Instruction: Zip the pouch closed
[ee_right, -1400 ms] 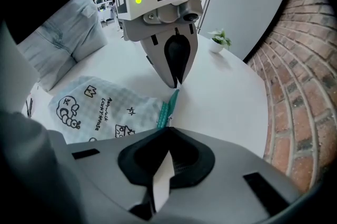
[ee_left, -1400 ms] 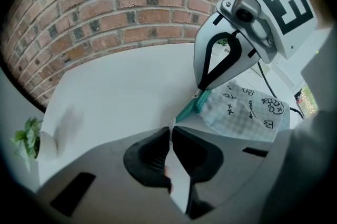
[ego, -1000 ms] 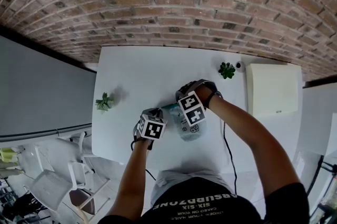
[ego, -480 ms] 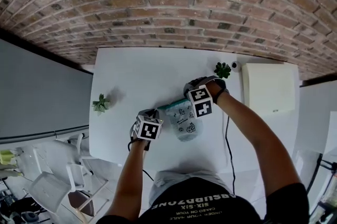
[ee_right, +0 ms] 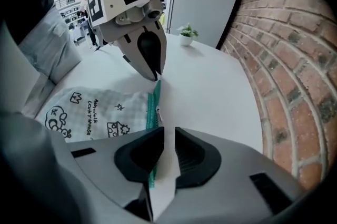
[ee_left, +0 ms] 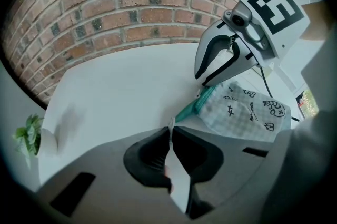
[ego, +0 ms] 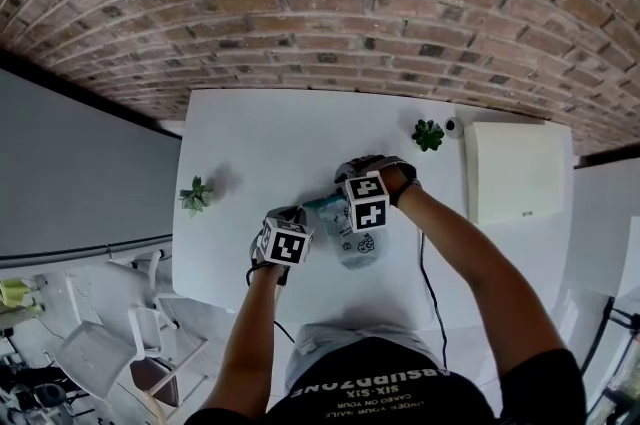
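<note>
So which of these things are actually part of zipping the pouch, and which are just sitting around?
Part of the job: checked pouch; its teal zipper; left gripper, pinching the zipper's end; right gripper, at the zipper.
Just lying about: left plant; far plant; white box at the right.

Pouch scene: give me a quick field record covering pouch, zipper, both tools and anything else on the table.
pouch: checked fabric with cartoon prints, lying flat on the white table
zipper: teal, along the pouch's far edge; how far closed cannot be told
left tool: shut on the pouch at the zipper's end
right tool: jaws slightly apart, nothing between them, over the zipper's other end
other: two small potted plants; white box at the right in the head view
</note>
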`<state>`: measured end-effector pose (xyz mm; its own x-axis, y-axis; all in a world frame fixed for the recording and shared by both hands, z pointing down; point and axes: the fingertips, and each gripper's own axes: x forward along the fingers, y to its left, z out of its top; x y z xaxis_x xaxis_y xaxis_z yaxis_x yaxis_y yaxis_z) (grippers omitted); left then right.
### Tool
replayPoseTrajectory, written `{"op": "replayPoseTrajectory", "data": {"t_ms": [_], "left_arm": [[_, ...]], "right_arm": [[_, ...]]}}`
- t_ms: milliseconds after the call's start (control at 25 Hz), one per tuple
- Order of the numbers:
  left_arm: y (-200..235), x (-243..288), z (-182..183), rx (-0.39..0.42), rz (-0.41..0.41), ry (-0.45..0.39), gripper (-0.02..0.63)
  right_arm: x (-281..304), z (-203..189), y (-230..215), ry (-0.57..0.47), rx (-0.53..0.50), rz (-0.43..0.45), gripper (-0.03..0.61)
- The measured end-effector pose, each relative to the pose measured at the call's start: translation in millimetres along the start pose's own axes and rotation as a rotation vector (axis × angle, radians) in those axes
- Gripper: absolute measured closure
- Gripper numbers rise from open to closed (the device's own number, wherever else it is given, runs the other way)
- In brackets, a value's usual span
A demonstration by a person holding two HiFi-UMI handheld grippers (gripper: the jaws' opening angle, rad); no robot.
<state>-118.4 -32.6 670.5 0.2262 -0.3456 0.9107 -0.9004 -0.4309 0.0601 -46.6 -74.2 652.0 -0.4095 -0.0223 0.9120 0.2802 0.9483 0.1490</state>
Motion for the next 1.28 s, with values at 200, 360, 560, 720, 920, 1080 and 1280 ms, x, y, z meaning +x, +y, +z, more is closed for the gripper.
{"op": "replayPoseTrajectory", "data": {"t_ms": [200, 360, 560, 720, 920, 1080, 1280], "left_arm": [[0.6, -0.5, -0.1, -0.004, 0.005, -0.006, 0.589], [0.2, -0.5, 0.4, -0.007, 0.003, -0.009, 0.589], [0.5, -0.6, 0.1, -0.005, 0.003, -0.011, 0.589], [0.5, -0.5, 0.4, -0.003, -0.001, -0.014, 0.589], [0.3, -1.1, 0.0, -0.001, -0.007, -0.018, 0.589], [0.5, -0.4, 0.3, 0.004, -0.014, -0.019, 0.589], [0.9, -1.1, 0.8, 0.008, -0.021, -0.017, 0.589]], "right_arm": [[0.9, 5.2, 6.5, 0.002, -0.051, 0.036, 0.514], [6.1, 10.3, 12.2, 0.021, -0.118, 0.055, 0.508], [7.9, 14.8, 10.7, 0.026, -0.148, 0.063, 0.508], [10.3, 18.9, 8.6, 0.027, -0.152, 0.075, 0.509], [14.9, 21.7, 16.1, 0.044, -0.213, 0.106, 0.548], [16.6, 23.2, 23.0, 0.041, -0.287, 0.120, 0.551], [18.1, 26.5, 29.1, 0.058, -0.409, 0.132, 0.552]]}}
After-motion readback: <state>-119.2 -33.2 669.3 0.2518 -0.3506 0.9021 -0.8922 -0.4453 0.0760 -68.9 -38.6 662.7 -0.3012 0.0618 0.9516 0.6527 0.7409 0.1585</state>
